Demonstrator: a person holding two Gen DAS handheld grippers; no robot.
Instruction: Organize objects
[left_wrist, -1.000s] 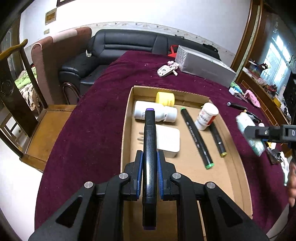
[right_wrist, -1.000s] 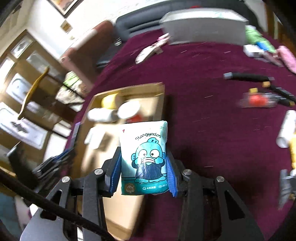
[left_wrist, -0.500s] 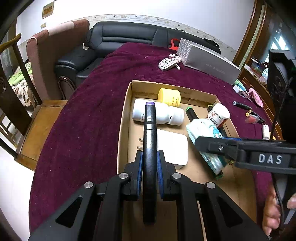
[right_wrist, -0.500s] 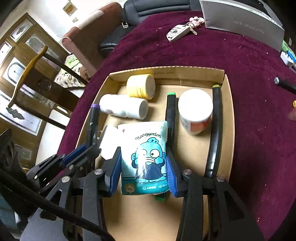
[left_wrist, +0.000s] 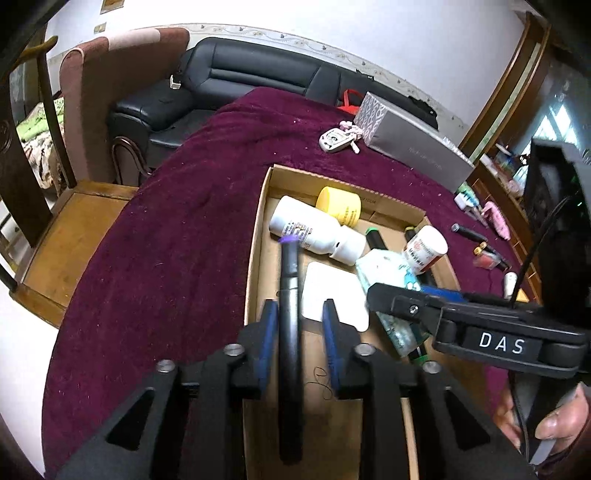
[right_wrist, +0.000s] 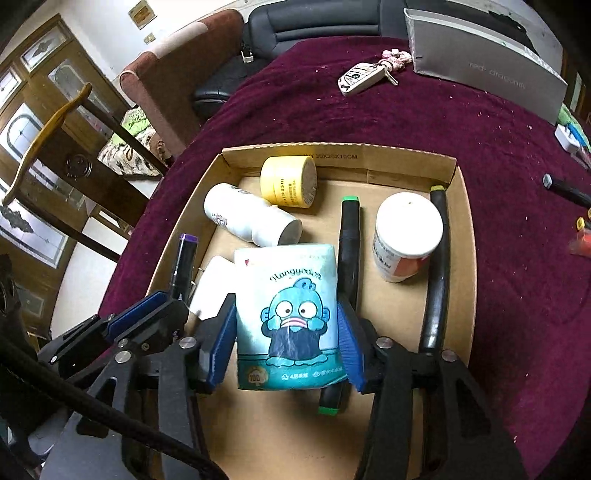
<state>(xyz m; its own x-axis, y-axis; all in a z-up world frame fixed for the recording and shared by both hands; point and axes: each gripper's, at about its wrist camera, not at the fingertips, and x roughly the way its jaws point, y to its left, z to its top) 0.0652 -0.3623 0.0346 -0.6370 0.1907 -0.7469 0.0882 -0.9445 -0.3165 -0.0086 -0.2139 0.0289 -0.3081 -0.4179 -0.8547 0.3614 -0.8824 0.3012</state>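
Over the open cardboard box (right_wrist: 463, 236) I hold two items, each between jaws that have just been opening. My right gripper (right_wrist: 287, 332) straddles a small tissue pack (right_wrist: 291, 314) printed with a blue cartoon fish. Its blue pads stand beside the pack's edges, and I cannot tell for sure whether they press it or have let go. My left gripper (left_wrist: 297, 332) has a black marker with a purple cap (left_wrist: 290, 314) between its pads. A clear gap shows on the marker's right side, so it looks released, low over the box's left part.

Already in the box lie a yellow jar (right_wrist: 290, 181) on its side, a white bottle (right_wrist: 251, 218) on its side, a flat white charger (right_wrist: 212, 286), a green-capped marker (right_wrist: 349, 251), a white-lidded jar (right_wrist: 404, 232) standing upright and a yellow-capped marker (right_wrist: 437, 266).

I judge the sorting well along but unfinished. On the maroon tablecloth (right_wrist: 517, 295) outside the box there remain a car key fob (right_wrist: 360, 77), a long grey carton (right_wrist: 487, 74) and several small items at the right edge, too blurred to name.
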